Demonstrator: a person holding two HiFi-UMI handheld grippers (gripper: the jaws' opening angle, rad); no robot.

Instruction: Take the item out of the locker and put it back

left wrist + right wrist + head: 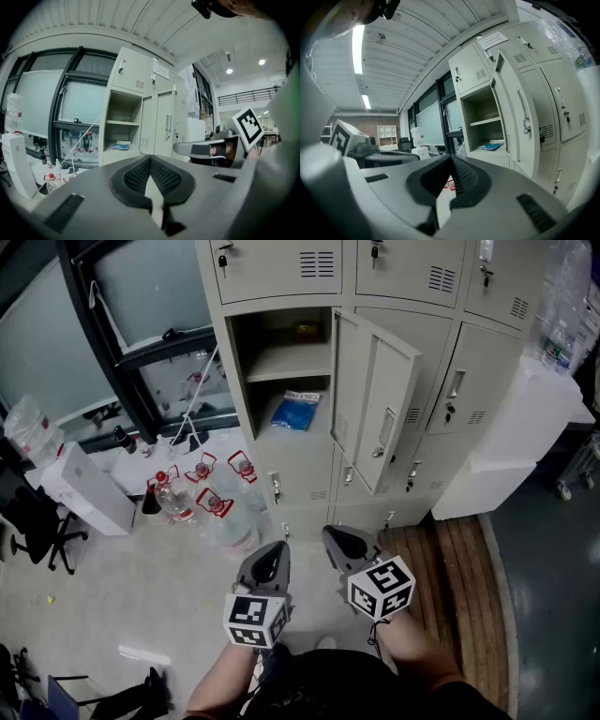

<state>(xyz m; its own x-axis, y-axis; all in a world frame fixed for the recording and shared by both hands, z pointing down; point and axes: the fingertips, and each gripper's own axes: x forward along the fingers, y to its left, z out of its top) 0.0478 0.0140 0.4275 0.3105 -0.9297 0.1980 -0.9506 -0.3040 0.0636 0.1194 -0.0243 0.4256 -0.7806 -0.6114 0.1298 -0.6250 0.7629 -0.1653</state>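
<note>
A blue flat packet (295,411) lies on the lower shelf of the open beige locker (281,362); it also shows as the packet (122,146) in the left gripper view and the packet (493,146) in the right gripper view. A small yellowish thing (307,329) sits at the back of the upper shelf. My left gripper (274,554) and right gripper (339,538) hang side by side low in the head view, well short of the locker. Both are shut with nothing between the jaws, the left gripper (150,158) and right gripper (451,158) tips meeting.
The locker door (377,399) stands swung open to the right of the compartment. Several water bottles (202,491) with red labels stand on the floor at the left, beside a white box (84,488) and an office chair (37,526). A white cabinet (525,427) and wooden boards (450,559) are at the right.
</note>
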